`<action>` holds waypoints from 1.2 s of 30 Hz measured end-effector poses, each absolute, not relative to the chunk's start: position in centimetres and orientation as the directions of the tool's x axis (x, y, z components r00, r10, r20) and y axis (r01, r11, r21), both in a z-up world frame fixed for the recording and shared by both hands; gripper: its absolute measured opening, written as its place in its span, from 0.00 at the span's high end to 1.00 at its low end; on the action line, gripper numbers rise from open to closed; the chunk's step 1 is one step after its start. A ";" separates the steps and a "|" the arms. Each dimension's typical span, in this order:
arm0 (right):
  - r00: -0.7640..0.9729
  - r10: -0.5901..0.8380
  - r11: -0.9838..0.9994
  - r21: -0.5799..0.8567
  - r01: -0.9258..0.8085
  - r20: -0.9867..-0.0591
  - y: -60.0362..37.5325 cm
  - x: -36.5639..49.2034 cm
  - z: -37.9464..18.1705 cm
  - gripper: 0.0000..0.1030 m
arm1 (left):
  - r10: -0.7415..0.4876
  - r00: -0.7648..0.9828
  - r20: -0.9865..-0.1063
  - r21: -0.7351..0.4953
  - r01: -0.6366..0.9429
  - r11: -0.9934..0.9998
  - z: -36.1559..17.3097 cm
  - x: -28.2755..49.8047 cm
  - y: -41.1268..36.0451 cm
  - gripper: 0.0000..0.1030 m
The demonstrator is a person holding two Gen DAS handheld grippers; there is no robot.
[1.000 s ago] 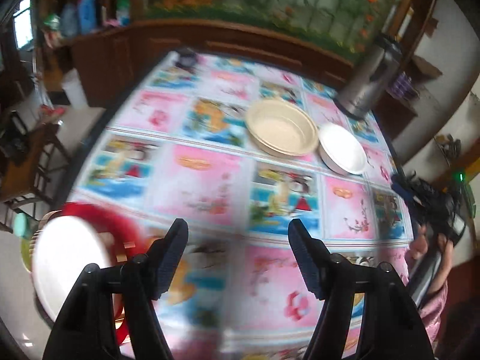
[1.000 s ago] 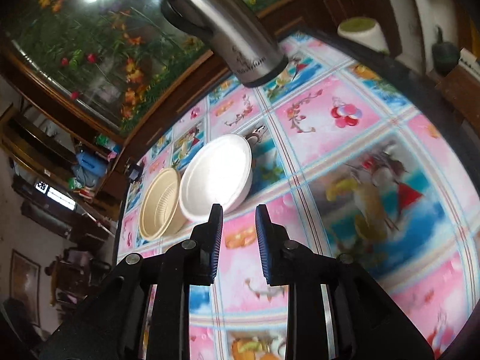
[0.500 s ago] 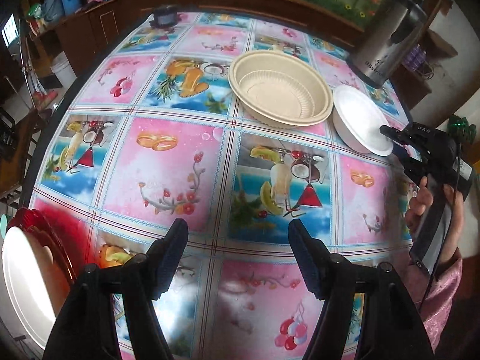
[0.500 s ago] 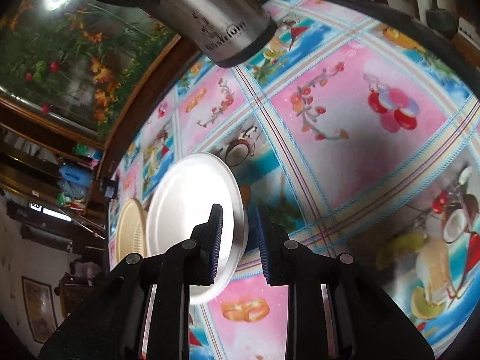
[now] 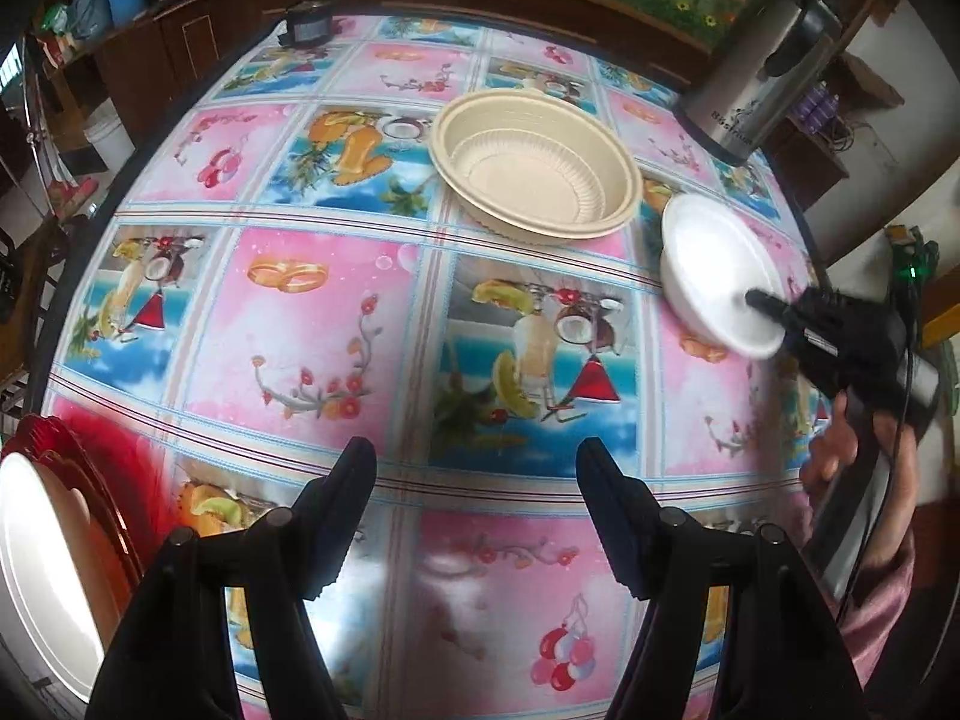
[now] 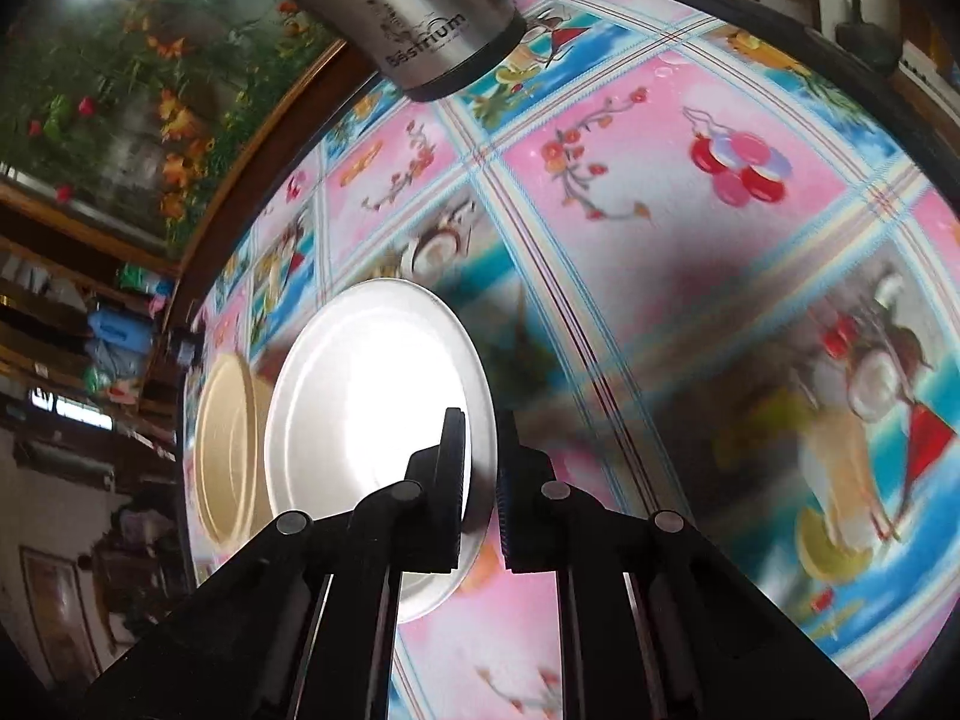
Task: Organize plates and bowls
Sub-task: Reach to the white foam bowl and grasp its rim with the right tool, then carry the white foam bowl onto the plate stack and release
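Observation:
A white foam bowl sits on the patterned tablecloth at the right, beside a larger beige bowl. My right gripper straddles the white bowl's near rim, one finger inside and one outside, with a narrow gap; it also shows in the left wrist view. The beige bowl lies just beyond. My left gripper is open and empty above the near middle of the table. A white plate on a red plate sits at the near left edge.
A steel thermos jug stands at the far right corner of the table, close behind the white bowl; it also shows in the right wrist view. A small dark object sits at the far edge. Wooden cabinets surround the table.
My right gripper has moved forward onto the white bowl's rim, which now sits between its fingers. My left gripper has moved forward over the table, leaving the stacked plates at the left edge.

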State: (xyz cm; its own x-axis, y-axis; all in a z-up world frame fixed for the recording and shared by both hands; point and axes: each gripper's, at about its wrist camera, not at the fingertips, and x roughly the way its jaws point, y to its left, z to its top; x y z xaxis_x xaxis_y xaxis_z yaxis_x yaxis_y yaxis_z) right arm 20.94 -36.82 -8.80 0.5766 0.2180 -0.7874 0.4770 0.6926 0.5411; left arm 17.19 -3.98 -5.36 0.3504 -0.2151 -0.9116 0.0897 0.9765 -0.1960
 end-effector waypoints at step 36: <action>0.492 0.509 0.742 0.650 0.164 -0.706 -29.2 15.8 -9.7 0.87 | -0.311 0.269 -0.912 -0.329 -0.025 0.944 -9.2 19.4 -6.5 0.76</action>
State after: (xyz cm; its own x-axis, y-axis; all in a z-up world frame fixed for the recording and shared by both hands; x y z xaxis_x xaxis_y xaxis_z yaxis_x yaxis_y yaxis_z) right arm 15.76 -29.21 -9.66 0.4924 0.5092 -0.7058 0.1636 0.7424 0.6497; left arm 19.41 -6.48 -9.22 0.2691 -0.3109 -0.9115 -0.0254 0.9439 -0.3294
